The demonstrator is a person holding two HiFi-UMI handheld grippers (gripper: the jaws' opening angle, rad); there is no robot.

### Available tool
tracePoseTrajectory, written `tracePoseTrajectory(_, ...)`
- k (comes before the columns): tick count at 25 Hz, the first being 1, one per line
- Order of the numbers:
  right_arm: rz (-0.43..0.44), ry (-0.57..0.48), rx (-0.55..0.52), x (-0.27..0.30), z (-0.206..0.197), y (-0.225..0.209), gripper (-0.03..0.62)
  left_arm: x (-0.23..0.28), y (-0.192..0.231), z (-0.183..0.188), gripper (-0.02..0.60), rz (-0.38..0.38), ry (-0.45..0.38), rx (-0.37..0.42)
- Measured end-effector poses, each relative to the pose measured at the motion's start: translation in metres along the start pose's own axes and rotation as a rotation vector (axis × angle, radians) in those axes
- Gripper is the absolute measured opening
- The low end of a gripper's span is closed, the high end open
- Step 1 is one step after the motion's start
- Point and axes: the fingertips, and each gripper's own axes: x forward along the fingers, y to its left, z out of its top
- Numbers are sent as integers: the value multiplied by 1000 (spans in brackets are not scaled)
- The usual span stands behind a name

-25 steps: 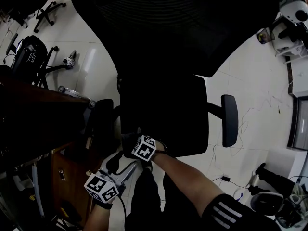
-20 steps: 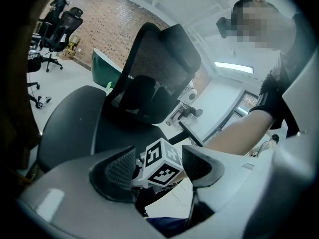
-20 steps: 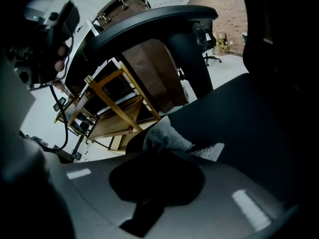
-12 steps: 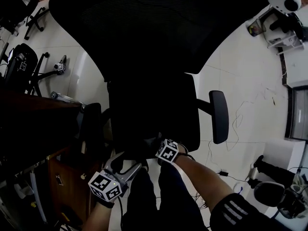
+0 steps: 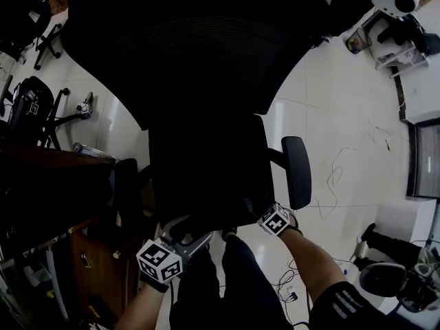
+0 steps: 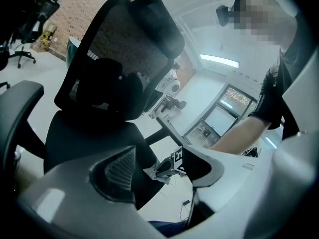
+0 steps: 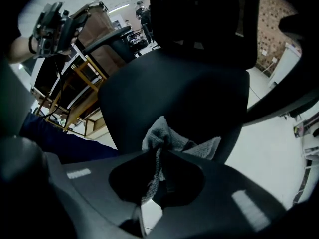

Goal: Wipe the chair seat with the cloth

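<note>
A black office chair faces me, its seat point(image 5: 206, 177) below the mesh backrest point(image 5: 192, 53). My right gripper point(image 5: 265, 215) is at the seat's front right corner, shut on a grey cloth point(image 7: 167, 141) that lies bunched against the seat's front edge point(image 7: 184, 93). My left gripper point(image 5: 187, 236) hangs just off the seat's front edge, left of the middle. Its jaws are open with nothing between them point(image 6: 159, 158). Through them I see the seat point(image 6: 89, 133) and, beyond it, the cloth point(image 6: 153, 172) in the right gripper.
The right armrest point(image 5: 295, 172) is close beside my right gripper, and the left armrest point(image 5: 126, 184) is opposite. A wooden desk point(image 5: 55, 177) stands at the left with other chairs point(image 5: 31, 108) behind it. Cables point(image 5: 344, 163) trail over the white floor. My legs point(image 5: 227, 287) are just before the seat.
My right gripper has slid the cloth to the right along the seat's front edge, from the left part to the right corner. The left gripper has barely moved.
</note>
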Motion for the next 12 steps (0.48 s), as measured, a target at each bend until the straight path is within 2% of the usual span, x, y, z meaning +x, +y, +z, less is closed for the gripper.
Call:
tracePoseTrajectory(3, 2, -85, 63, -16, 19, 5, 35, 2, -10, 7, 314, -2, 0, 7)
tracePoseTrajectory(7, 46, -298, 134, -64, 79, 26, 35, -6, -24, 25, 314, 22, -14, 22)
tracePoseTrajectory(12, 113, -520, 23, -143, 153, 63, 35, -21, -39, 55, 314, 95, -56, 45)
